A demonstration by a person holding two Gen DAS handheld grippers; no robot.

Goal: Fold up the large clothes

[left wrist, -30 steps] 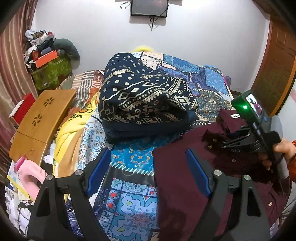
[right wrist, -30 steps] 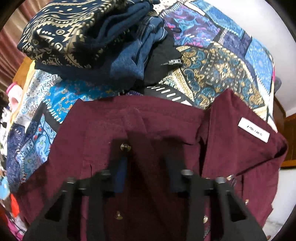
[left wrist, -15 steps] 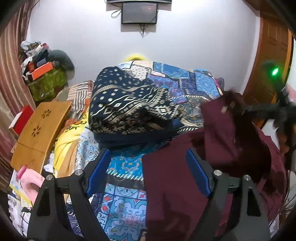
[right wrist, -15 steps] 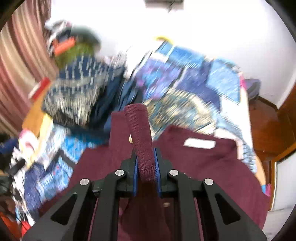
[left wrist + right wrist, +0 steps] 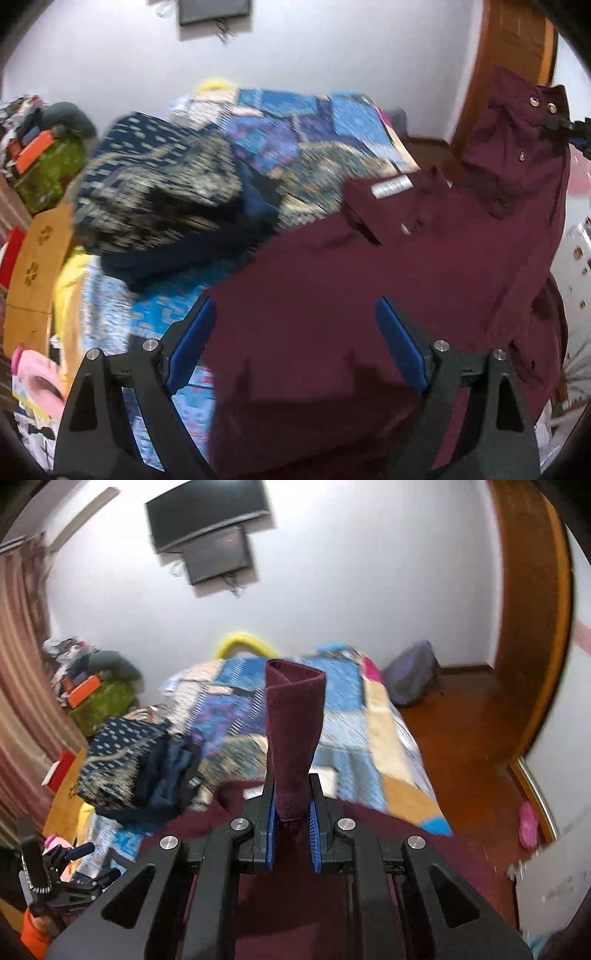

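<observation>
A maroon button shirt (image 5: 388, 280) lies on the patchwork bedspread (image 5: 314, 122), its right side pulled up high. My right gripper (image 5: 291, 812) is shut on a fold of the shirt (image 5: 293, 716) that sticks up between its blue pads. In the left wrist view the right gripper shows at the far right edge (image 5: 569, 127), holding the raised cloth by its buttons. My left gripper (image 5: 295, 347) is open and empty, its blue pads (image 5: 190, 347) spread over the shirt's lower part. It also shows in the right wrist view (image 5: 62, 871) at lower left.
A stack of folded dark patterned clothes (image 5: 162, 206) sits on the bed left of the shirt. A wooden lap table (image 5: 37, 266) and yellow cloth lie at the left bed edge. A door frame (image 5: 532, 627) and wooden floor are on the right.
My right gripper closed on the shirt's front and lifted it up and to the right. The left gripper stayed open over the lower shirt, and its view swung right.
</observation>
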